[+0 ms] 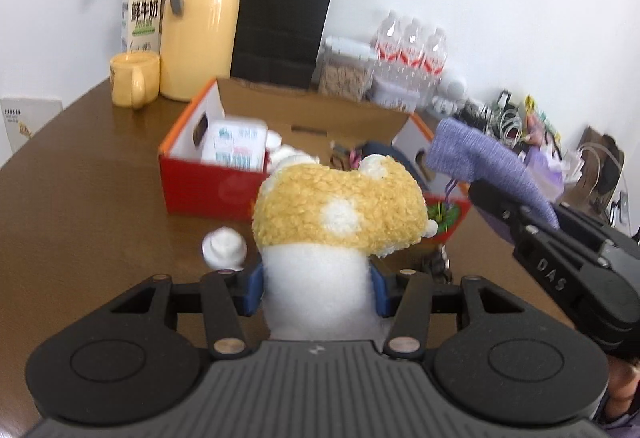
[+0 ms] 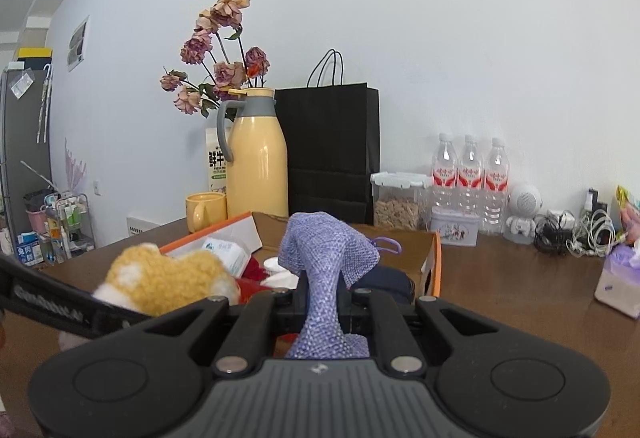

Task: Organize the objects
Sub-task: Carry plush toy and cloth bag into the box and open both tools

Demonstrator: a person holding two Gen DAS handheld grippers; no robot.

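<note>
left gripper (image 1: 318, 288) is clamped on the plush toy (image 1: 338, 214); right gripper (image 2: 322, 298) pinches the purple cloth (image 2: 326, 250); both hang just short of the red box (image 1: 208, 184); carry past the rim, drop 1 at a time

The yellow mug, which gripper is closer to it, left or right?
Left. The left gripper, holding the plush toy, sits on the mug's side of the box; the right gripper, holding the purple cloth, is farther across.
</note>
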